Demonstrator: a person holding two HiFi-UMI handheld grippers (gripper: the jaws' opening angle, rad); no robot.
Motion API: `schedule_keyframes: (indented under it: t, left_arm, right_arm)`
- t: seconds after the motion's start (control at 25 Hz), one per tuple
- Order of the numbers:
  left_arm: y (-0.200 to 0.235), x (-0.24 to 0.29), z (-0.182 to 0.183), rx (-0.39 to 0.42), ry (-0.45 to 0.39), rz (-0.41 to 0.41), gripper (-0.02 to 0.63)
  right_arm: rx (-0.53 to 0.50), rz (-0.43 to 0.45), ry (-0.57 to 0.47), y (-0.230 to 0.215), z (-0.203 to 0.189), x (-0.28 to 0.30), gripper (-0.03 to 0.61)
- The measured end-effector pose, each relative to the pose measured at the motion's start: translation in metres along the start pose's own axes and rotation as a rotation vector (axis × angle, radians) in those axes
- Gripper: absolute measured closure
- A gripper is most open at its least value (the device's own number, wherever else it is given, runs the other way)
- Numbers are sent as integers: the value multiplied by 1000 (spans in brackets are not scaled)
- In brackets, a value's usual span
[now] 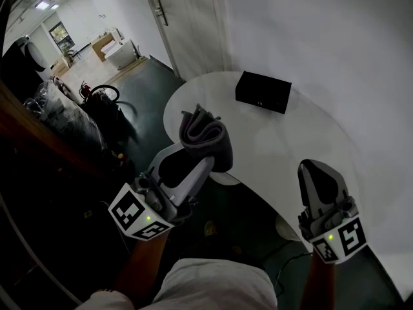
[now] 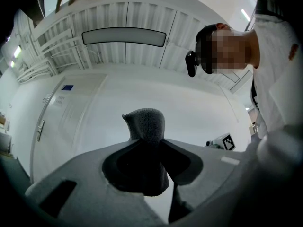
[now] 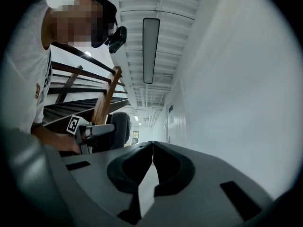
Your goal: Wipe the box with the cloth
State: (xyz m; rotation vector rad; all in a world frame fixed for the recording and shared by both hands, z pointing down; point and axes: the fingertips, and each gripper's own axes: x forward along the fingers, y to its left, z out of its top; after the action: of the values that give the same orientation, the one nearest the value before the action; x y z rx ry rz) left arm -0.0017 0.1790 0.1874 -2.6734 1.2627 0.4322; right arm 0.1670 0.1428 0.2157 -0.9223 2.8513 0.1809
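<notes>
A black box lies on the round white table, toward its far side. My left gripper is raised in front of the table's near-left edge, tilted upward, and shut on a folded grey cloth. In the left gripper view the cloth sticks up from between the closed jaws. My right gripper is held up over the table's near-right edge, shut with nothing between its jaws. In the right gripper view its tips meet. Both grippers are well short of the box.
A white wall and a door stand behind the table. To the left, the dark floor holds a black chair, bags and boxes. The person's arm and light shorts fill the bottom of the head view.
</notes>
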Motion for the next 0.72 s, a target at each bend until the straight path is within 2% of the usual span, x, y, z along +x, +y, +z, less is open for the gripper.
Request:
schedule_keyframes:
  t: [0.48, 0.72]
  left_arm:
    - [4, 0, -5, 13, -11, -32, 505]
    - [63, 36, -18, -2, -8, -41, 505]
  right_arm:
    - [-39, -27, 24, 6, -9, -2, 566]
    - [-44, -56, 51, -39, -22, 49, 566]
